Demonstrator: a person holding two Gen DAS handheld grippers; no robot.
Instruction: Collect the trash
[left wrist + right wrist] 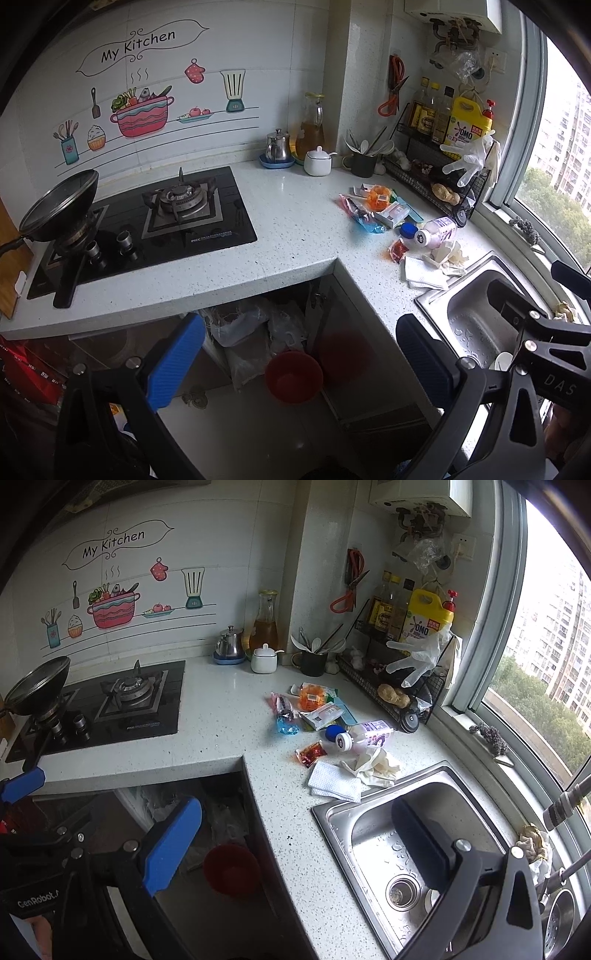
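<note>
Right, both tools hang back at the worktop's inner corner, nothing gripped. Nearest us, the left gripper (291, 363) has its blue-padded jaws wide apart over the open cabinet, where a red bowl (293, 376) sits on the floor at six o'clock. Beside it, the right gripper (295, 849) is spread just as wide, one finger over the cabinet gap, the other over the steel sink (334, 812). My read: they're held high and back to survey the pile before choosing a first piece.

Moving out, the trash sits on the speckled worktop (229, 716) between sink and wire rack (436, 686), at about one o'clock from the right tool. First comes a folded white wipe (334, 781) and a crumpled glove (375, 766), touching the sink's rim. Just beyond, a red sauce sachet (310, 754). Then the plastic bottle (364, 734), lying on its side: long axis runs roughly nine to three, white mouth pointing toward nine, a loose blue cap (334, 731) just beside it. It probably rolls, so a grip across the body looks safer.

Further still, a clutter of wrappers (316, 705) overlapping one another, orange, pink and blue. Well off at ten o'clock, the hob (122, 701) stays out of play.
</note>
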